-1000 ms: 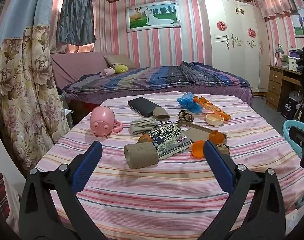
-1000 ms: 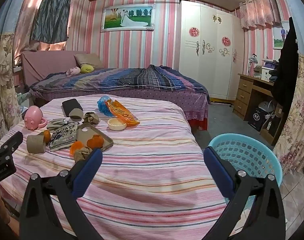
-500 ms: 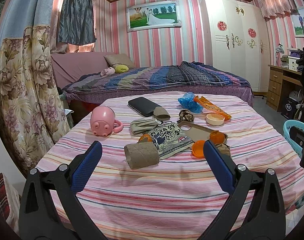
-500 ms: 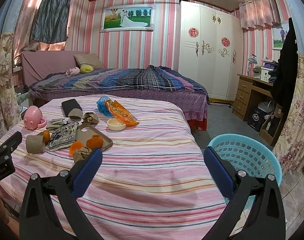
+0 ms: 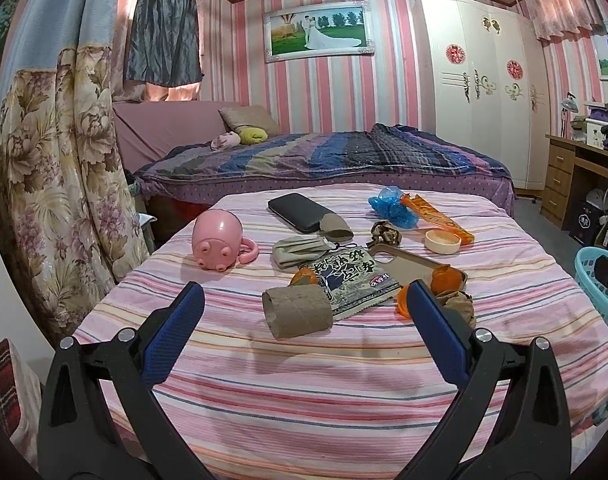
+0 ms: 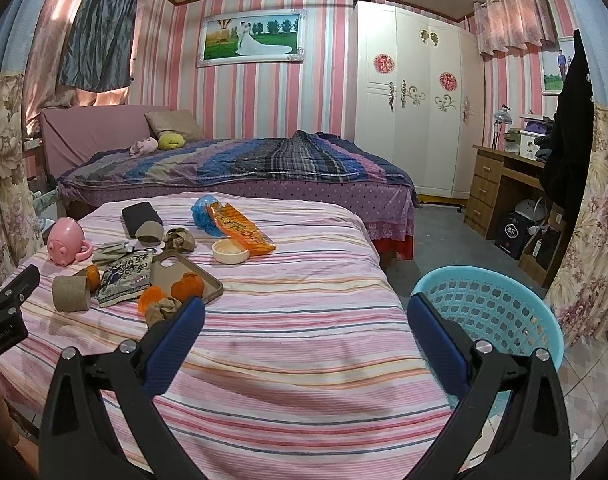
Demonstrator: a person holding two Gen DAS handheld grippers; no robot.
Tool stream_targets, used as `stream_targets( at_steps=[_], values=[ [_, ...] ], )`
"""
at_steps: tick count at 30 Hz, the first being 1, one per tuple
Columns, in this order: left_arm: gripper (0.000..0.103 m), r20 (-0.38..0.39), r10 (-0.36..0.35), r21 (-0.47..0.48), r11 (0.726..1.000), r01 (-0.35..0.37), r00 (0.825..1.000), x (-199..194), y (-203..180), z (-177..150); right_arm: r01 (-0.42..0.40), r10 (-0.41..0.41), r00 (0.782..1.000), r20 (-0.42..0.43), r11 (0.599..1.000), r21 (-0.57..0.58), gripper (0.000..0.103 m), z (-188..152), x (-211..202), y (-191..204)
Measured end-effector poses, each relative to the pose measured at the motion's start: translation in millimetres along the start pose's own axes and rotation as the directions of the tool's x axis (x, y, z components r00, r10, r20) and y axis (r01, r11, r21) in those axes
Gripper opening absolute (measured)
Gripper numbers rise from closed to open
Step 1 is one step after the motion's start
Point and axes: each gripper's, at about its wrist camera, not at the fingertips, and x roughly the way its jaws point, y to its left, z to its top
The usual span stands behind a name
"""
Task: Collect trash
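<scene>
left gripper (image 5: pixel 304 296): jaws spread, empty, above cardboard tube (image 5: pixel 298 312) | right gripper (image 6: pixel 304 312): jaws spread, empty | trash clustered behind tube | bare bedspread (image 6: pixel 304 344) toward near edge | blue basket (image 6: pixel 499 312) past right edge

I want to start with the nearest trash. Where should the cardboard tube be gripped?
Grip the brown cardboard tube across its round middle, coming straight in with the open left hand-held gripper. It lies on its side, open end facing left, so the curved walls face the fingers.
</scene>
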Motion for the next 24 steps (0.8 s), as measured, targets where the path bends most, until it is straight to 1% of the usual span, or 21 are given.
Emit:
stream_targets(
  at_steps=[15,24],
  values=[
    [0.098,-0.013,0.003,-0.009,1.000,-0.003,1.000,1.4,4.3,-0.2,0.013,-0.013,1.000,0.000,1.000,-0.009,0.099,-2.1,3.8,-0.3],
    [0.098,-0.021,0.009,-0.013,1.000,-0.009,1.000,3.3,7.0,0.1,0.013,-0.012,1.000,-0.007,1.000,0.010,0.099,-3.9,7.3,-3.2]
  ],
)
